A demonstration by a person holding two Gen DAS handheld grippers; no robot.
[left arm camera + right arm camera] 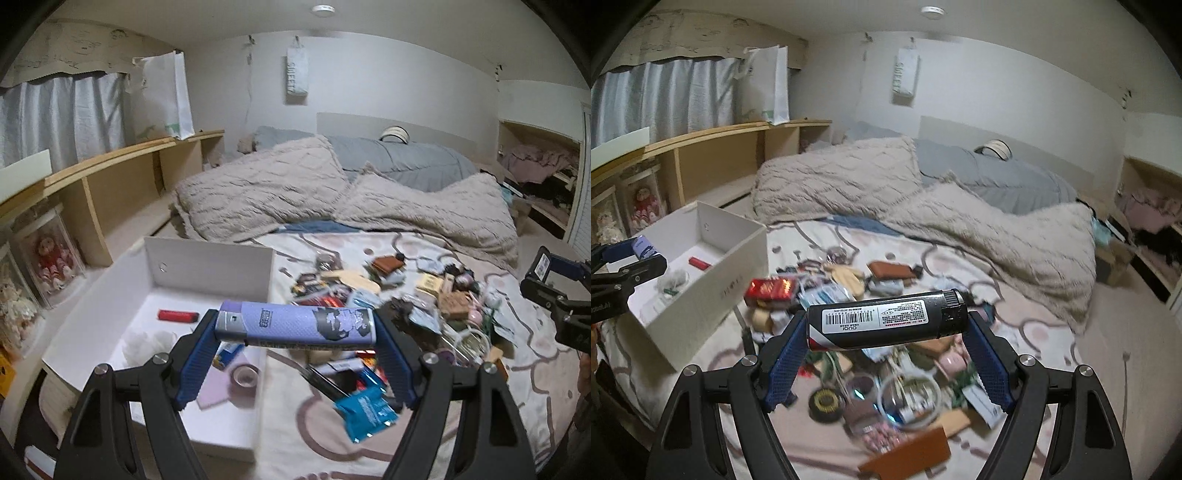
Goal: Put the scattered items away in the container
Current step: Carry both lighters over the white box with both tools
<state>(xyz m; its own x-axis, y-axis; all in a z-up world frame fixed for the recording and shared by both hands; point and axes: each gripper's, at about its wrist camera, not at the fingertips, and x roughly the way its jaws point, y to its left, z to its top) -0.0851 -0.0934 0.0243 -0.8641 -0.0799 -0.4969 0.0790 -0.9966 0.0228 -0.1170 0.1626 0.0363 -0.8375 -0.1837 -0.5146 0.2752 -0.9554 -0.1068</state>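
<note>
My left gripper (295,328) is shut on a purple lighter (295,324), held crosswise by its two ends above the near right wall of the white box (207,266). Inside the box lie a red lighter (176,316), a roll of tape (244,374) and a pink pad. My right gripper (886,321) is shut on a black lighter (886,319) with a barcode label, held the same way above the pile of scattered items (871,369) on the bed. The white box (735,258) stands to its left, with the left gripper (624,266) over it.
Small items lie heaped on the patterned bedspread (406,306): packets, a brown wallet (892,269), a red packet (770,290), cables. Beige fluffy pillows (266,184) sit behind. Wooden shelving (122,177) runs along the left wall. The right gripper (557,295) shows at the right edge.
</note>
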